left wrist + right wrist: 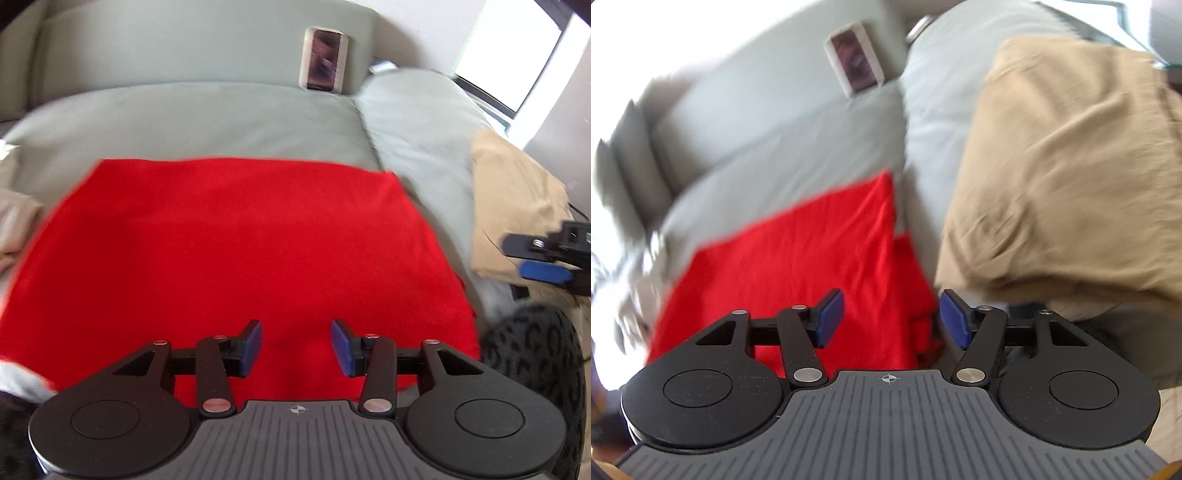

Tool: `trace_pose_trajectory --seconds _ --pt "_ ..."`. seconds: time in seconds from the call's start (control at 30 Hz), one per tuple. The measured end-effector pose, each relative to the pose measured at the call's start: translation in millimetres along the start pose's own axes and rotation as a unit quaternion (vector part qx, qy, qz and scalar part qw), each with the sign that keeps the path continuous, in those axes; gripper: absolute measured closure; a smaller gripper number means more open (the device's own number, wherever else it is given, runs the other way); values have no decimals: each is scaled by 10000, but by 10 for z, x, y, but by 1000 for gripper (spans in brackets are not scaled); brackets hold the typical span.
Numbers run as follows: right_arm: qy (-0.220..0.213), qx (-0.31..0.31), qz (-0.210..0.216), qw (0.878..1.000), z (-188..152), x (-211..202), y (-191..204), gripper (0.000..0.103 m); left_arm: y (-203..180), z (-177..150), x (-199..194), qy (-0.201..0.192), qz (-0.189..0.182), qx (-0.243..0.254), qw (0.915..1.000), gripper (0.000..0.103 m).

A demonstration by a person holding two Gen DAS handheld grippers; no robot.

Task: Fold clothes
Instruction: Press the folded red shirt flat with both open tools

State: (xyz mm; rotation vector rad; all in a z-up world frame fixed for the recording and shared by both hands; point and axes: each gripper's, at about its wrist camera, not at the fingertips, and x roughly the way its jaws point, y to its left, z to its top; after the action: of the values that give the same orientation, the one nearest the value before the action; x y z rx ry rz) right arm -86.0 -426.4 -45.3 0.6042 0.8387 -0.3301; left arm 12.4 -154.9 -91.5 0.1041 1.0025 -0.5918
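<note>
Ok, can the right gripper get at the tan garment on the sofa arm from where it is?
Probably yes. The right gripper is open and empty, and the tan garment lies just ahead to its right on the sofa arm, nothing between them. The red cloth lies left, clear of that path.

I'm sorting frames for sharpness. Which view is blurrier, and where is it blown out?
Right wrist: heavily smeared, red cloth and tan cloth soft-edged, upper left washed white. Left wrist: milder blur, window overexposed, sofa bent by the fisheye. Both views: the tongs stay sharp.
</note>
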Motion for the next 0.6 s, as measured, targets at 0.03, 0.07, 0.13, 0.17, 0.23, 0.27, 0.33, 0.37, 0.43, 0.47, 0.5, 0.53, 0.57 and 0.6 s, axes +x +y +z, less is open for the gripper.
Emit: trace_pose_trajectory --seconds 0.03,0.07,0.13,0.17,0.23,0.27,0.33,0.37,0.43,0.47,0.5,0.53,0.57,0.6 --pt "-18 14 -43 10000 21 -7 -17 36 25 7 -43 -9 79 -64 9999 58" --pt "-37 29 -85 10000 41 -14 -34 36 41 22 -66 -21 142 -106 9998 57" --pt "97 147 71 9998 53 27 -45 36 43 39 -109 -53 203 -132 9997 55" --pt "170 209 157 9995 58 49 -49 36 27 41 -130 -60 200 -102 9997 53" --pt "485 370 388 9974 61 228 -98 36 -16 38 -181 -63 157 4 9999 50" --pt "665 410 422 9961 44 330 -102 37 -41 36 -206 -55 113 74 9999 48" --pt "914 368 239 9949 10 473 -81 37 -98 41 -227 -45 21 229 9997 44" --pt "1004 293 94 9945 -8 518 -63 37 -124 40 -228 -42 -4 309 9995 43" --pt "1100 128 -70 9938 -40 578 -22 37 -196 47 -193 -21 12 449 9990 43" --pt "1140 74 -116 9934 -47 602 -5 37 -221 46 -182 -4 37 492 9988 43" --pt "1178 30 -162 9929 -54 621 11 37 -247 45 -166 11 60 519 9986 43" --pt "1220 -22 -211 9923 -61 628 23 36 -268 43 -154 21 65 535 9985 43" --pt "1254 -58 -257 9918 -69 652 35 36 -272 41 -151 29 55 544 9985 43" --pt "1278 -81 -288 9913 -80 681 37 36 -280 32 -154 36 50 544 9985 43"
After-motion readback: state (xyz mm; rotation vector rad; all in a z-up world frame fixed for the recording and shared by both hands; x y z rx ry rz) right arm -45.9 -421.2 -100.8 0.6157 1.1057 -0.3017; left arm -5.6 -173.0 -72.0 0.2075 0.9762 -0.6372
